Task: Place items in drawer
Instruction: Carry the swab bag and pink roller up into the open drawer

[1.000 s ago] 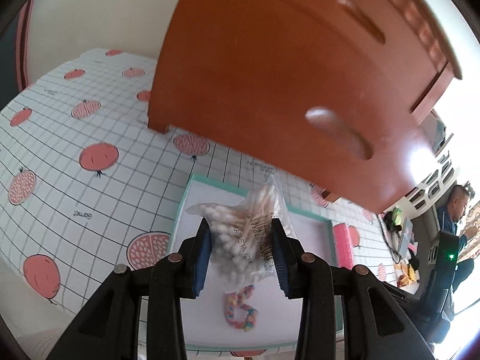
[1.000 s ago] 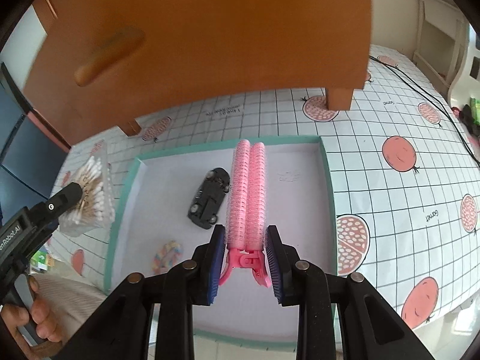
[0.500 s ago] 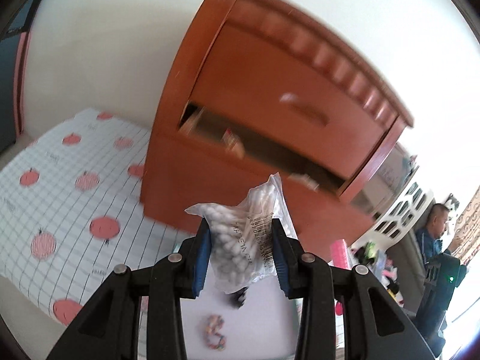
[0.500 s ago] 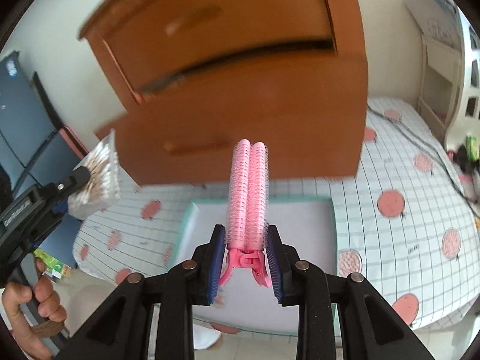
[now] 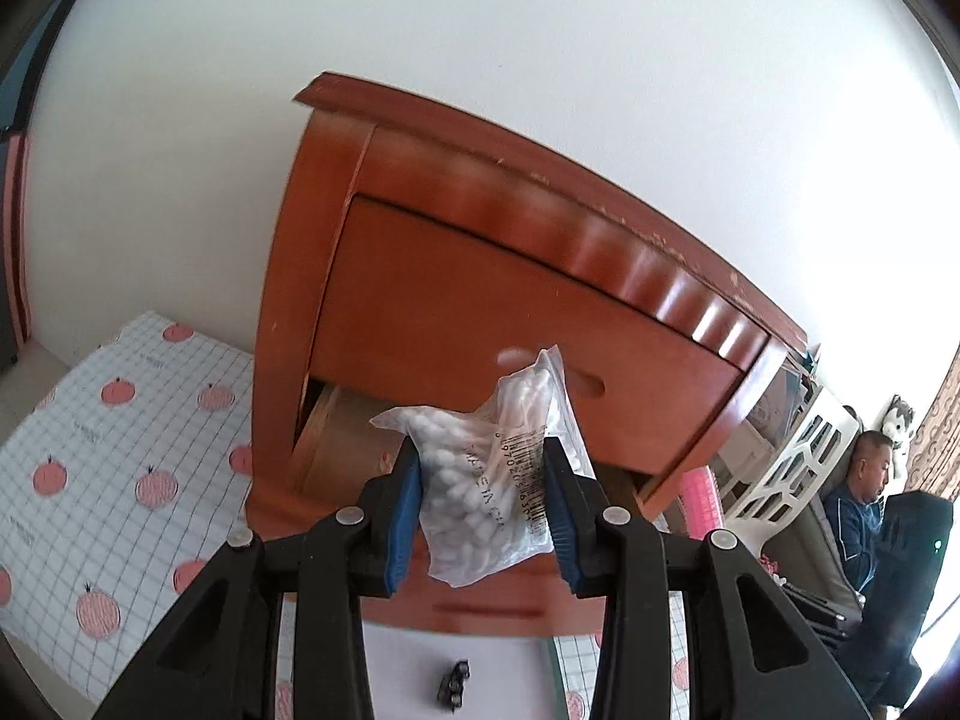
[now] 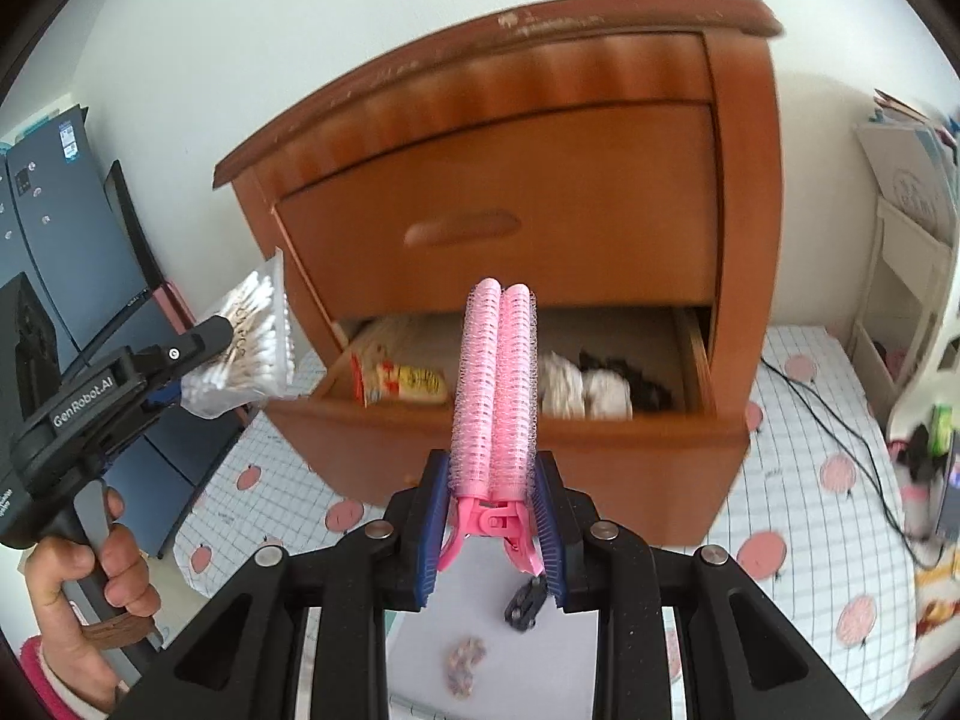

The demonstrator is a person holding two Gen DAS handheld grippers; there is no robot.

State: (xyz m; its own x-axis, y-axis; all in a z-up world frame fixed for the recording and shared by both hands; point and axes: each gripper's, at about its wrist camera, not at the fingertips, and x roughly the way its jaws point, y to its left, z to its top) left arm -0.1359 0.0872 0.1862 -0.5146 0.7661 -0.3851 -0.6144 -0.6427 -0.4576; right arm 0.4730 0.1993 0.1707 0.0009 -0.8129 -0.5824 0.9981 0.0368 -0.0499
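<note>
Ahead of both grippers, wooden nightstand (image 6: 540, 192) with lower drawer (image 6: 516, 360) pulled open. Clamped in right gripper (image 6: 489, 516), pink hair-roller clip (image 6: 495, 384). Pinched in left gripper (image 5: 483, 510), bag of cotton swabs (image 5: 492, 480).

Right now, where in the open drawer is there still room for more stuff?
The open wooden drawer looks bare along its back. The red-and-yellow packet fills the left front; the white cloth and black bundle crowd the right. The middle hides behind the pink hair-roller clip.
</note>
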